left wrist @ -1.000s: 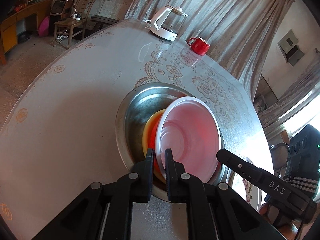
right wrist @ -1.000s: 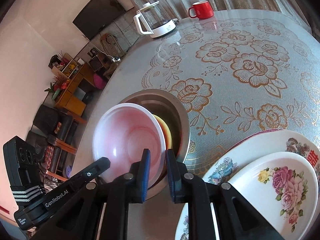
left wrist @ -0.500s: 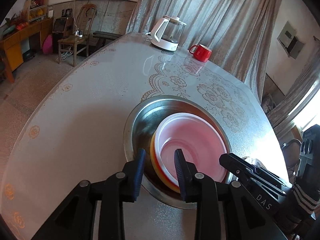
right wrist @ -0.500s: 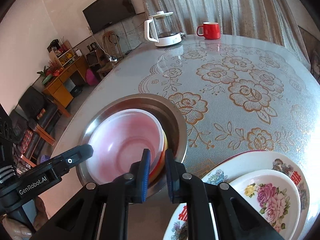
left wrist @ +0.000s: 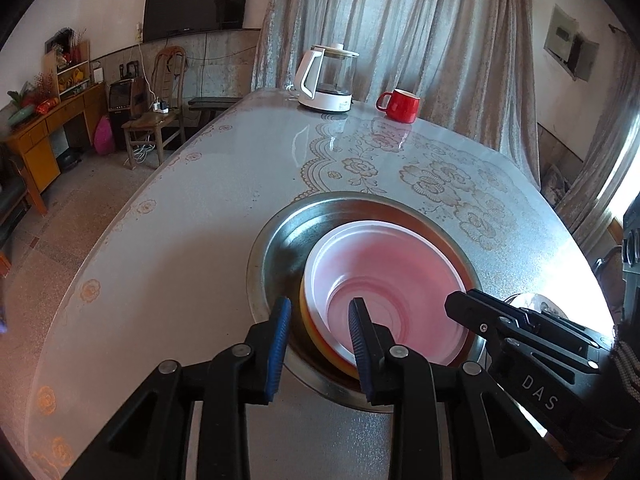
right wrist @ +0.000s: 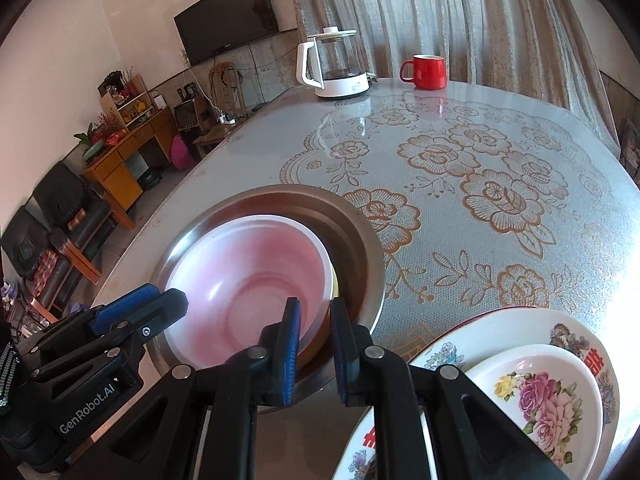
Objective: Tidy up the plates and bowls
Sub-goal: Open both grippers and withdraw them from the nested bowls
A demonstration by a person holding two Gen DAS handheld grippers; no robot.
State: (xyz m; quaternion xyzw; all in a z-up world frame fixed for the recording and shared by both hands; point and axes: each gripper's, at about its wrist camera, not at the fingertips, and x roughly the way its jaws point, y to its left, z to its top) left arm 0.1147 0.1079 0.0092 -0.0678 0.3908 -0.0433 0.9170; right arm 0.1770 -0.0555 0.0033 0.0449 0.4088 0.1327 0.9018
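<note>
A white bowl with a pink inside (left wrist: 384,264) (right wrist: 248,264) lies flat, nested on an orange bowl (left wrist: 316,336) and a yellow one (right wrist: 334,280), inside a steel basin (left wrist: 272,248) (right wrist: 360,240). My left gripper (left wrist: 318,320) is open and straddles the stack's near rim, one finger outside and one inside the white bowl, with neither pad pressing. My right gripper (right wrist: 316,320) is shut on the white bowl's rim at the other side, one finger inside and one outside.
A large patterned plate (right wrist: 500,320) holding a floral dish (right wrist: 540,392) lies right of the basin. A glass kettle (left wrist: 326,76) and a red mug (left wrist: 400,106) stand at the table's far edge. The table's edge drops to the floor on the left.
The white bowl was tilted up on its rim and now lies flat in the stack. My left jaws opened off its rim. The right jaws stayed shut on it.
</note>
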